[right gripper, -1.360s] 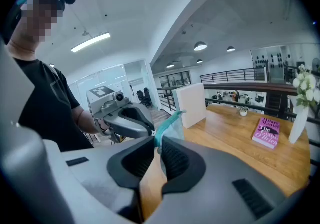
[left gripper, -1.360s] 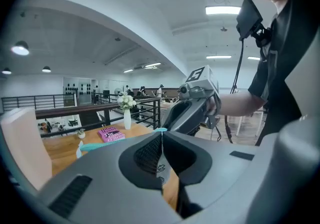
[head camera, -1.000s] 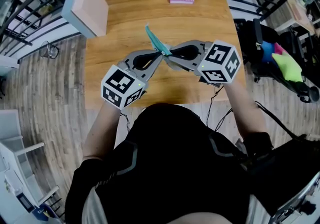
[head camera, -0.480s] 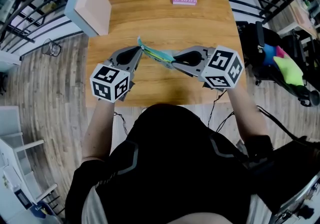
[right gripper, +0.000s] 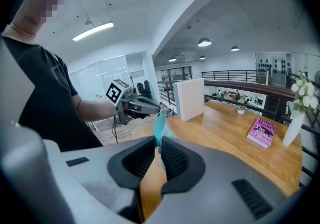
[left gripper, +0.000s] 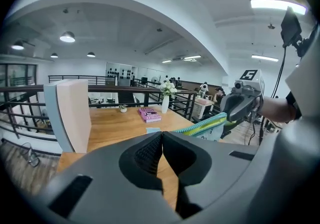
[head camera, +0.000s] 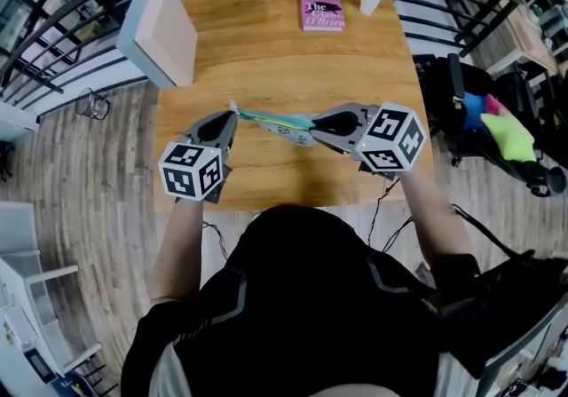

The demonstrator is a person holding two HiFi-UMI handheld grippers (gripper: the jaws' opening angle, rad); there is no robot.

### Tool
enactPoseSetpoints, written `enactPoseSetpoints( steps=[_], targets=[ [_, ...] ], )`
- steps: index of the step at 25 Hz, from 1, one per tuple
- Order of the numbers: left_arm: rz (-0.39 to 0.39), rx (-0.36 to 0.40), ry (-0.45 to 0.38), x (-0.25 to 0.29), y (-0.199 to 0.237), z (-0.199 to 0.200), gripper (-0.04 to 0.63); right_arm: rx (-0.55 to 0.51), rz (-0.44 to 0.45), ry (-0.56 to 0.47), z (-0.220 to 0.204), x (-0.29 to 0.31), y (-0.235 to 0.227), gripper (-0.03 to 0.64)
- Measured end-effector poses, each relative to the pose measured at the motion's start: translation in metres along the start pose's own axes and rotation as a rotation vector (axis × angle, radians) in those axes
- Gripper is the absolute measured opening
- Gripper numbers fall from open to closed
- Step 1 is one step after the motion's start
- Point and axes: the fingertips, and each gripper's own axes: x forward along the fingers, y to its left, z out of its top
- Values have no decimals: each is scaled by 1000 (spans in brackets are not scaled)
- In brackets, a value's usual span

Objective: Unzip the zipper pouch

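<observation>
The pouch (head camera: 271, 123) hangs in the air over the near half of the bench (head camera: 266, 40), stretched between the two claws and not touching the wood. Its long axis runs nearly parallel to the bench's near edge. The left end sits a little farther from that edge than the right.

The right claw (head camera: 312, 124) is clamped on the pouch's right end. Its own view shows the teal edge rising straight out from between the closed jaws. The left claw (head camera: 231, 113) has its jaws pressed fully together at the pouch's thin left tip. The teal zipper line runs off to the right from behind its jaws. Whether it pinches the zipper pull or only the fabric is too small to tell.

So the pouch lies directly between the claws, each at one end, neither nearer. Judging from this, the zipper line follows the same axis. The pull would have to travel along it, with the left claw drawing toward the bench's left edge while the right one anchors. Any sideways drift would likely twist the pouch rather than slide the zipper.
</observation>
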Motion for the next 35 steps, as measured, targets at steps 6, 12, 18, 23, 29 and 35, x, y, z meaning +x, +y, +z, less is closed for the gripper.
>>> enactPoseSetpoints(
  steps=[6,12,18,23,29,35],
  targets=[
    [-4,-17,-10,-2,-4,3,29,51,-39,-36,-1,-4,-17,52],
    [8,1,10,5,-9,2,30,63,-72,-27,-9,-6,-30,52],
    [10,-36,9,22,-18,8,31,99,-113,-36,-15,-13,-62,52],
    [44,2,35,55,-15,13,31,83,-144,5,-24,-11,-94,54],
    [109,43,18,99,-1,40,31,36,-214,36,-27,-2,-154,54],
    [247,143,48,143,15,42,31,-80,-266,69,-31,18,-208,57]
  ],
)
